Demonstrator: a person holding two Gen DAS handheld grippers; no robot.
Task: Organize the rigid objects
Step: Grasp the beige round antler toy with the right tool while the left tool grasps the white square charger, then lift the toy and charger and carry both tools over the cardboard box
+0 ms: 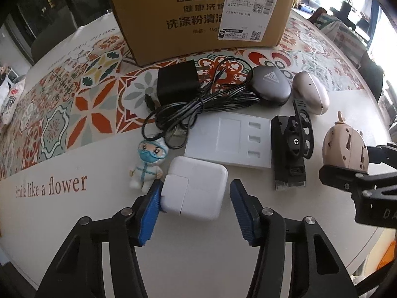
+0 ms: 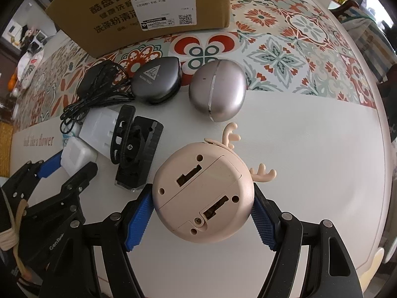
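Looks down steeply from two hand-held grippers onto a white table [image 1: 74,223] partly covered by bright tile patterns and the printed words "Smile like a flower".

Left wrist view: left gripper [image 1: 194,193] with jaws apart, straddling a white power adapter [image 1: 198,178] that lies flat on the table. Left blue pad [image 1: 151,211] touching the adapter's near corner; right blue pad [image 1: 242,213] clear of it, with a visible gap. Not clamped.

Just left of the adapter, touching or nearly touching it, a small figurine [image 1: 148,166] in a white suit and blue mask. Behind the adapter, a flat white plate [image 1: 230,141] with rectangular cut-outs. Behind that, a black charger block [image 1: 176,84] with its black cable [image 1: 198,109] bundled loosely in front. To the right of the cable, a dark grey case [image 1: 270,87], and beside it a pale metallic egg-shaped case [image 1: 311,94]. In front of those two, a black mount [image 1: 290,149] with a perforated strap and a cross-head screw. At the back, a cardboard box [image 1: 188,12] with Chinese print and a shipping label.

Right wrist view: right gripper [image 2: 202,196] clenched on a round beige deer toy [image 2: 206,173], one blue pad pressed to each side. Underside of the toy turned toward the camera, showing slots, screw holes and a hatch; antlers pointing away. Whether lifted or resting on the table, impossible to tell. Sits right of the black mount, near the cluster's right edge.
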